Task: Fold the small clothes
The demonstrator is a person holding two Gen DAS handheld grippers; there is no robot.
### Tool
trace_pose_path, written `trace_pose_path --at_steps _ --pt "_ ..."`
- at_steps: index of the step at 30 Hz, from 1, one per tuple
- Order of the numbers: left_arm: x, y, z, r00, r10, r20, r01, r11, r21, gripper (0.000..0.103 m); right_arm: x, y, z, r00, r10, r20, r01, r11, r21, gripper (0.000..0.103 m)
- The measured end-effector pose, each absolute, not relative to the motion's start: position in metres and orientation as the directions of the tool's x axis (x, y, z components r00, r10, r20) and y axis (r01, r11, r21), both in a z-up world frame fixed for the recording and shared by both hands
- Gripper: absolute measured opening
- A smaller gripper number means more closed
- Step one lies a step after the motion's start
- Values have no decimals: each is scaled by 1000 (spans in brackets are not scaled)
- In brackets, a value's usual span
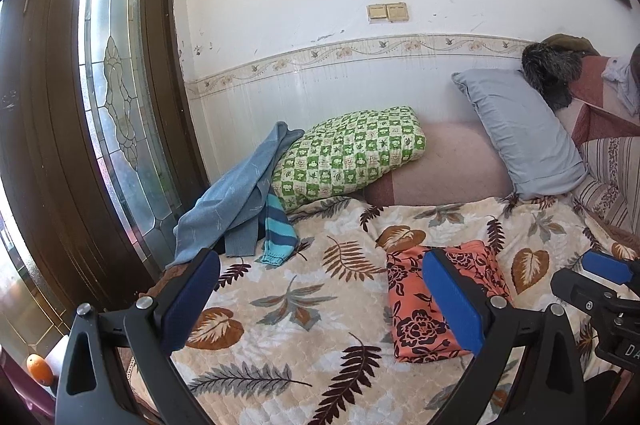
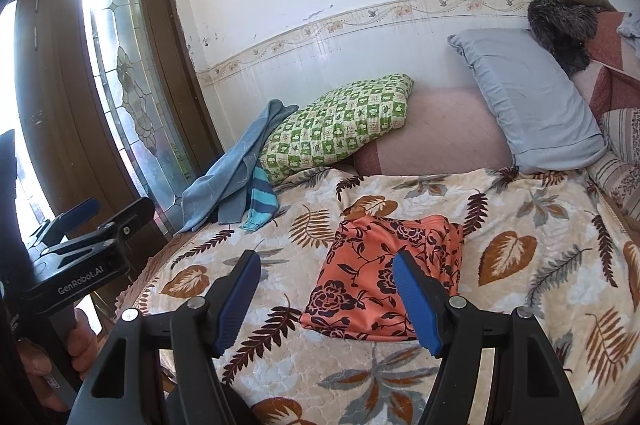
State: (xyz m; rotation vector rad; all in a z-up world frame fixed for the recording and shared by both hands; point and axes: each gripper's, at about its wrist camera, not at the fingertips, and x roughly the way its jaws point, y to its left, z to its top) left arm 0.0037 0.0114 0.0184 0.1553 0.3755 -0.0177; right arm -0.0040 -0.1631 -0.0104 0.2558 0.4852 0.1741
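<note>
A folded orange garment with dark flowers (image 1: 416,301) lies on the leaf-print bedspread (image 1: 304,289); it also shows in the right wrist view (image 2: 360,289). My left gripper (image 1: 320,301) is open and empty, held above the bed just left of the garment. My right gripper (image 2: 326,295) is open and empty, held above the garment's near edge. The right gripper (image 1: 600,285) shows at the right edge of the left wrist view. The left gripper (image 2: 84,225) shows at the left of the right wrist view. A blue pile of clothes (image 1: 236,201) lies at the bed's far left.
A green checked pillow (image 1: 352,153) and a grey-blue pillow (image 1: 520,129) lean at the wall. A brown door with leaded glass (image 1: 112,105) stands left of the bed. Striped cushions and a dark furry item (image 1: 552,73) sit at the right. An orange (image 1: 40,369) lies at the lower left.
</note>
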Motion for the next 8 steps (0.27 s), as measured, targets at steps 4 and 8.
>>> trace_pose_path --at_steps 4,8 --pt "-3 12 20 940 -38 -340 86 988 126 103 -2 -159 -11 869 230 -439 -113 954 277 72" --pt "4 15 17 931 -44 -363 84 992 95 103 0 -160 -16 866 231 -443 -111 953 282 72"
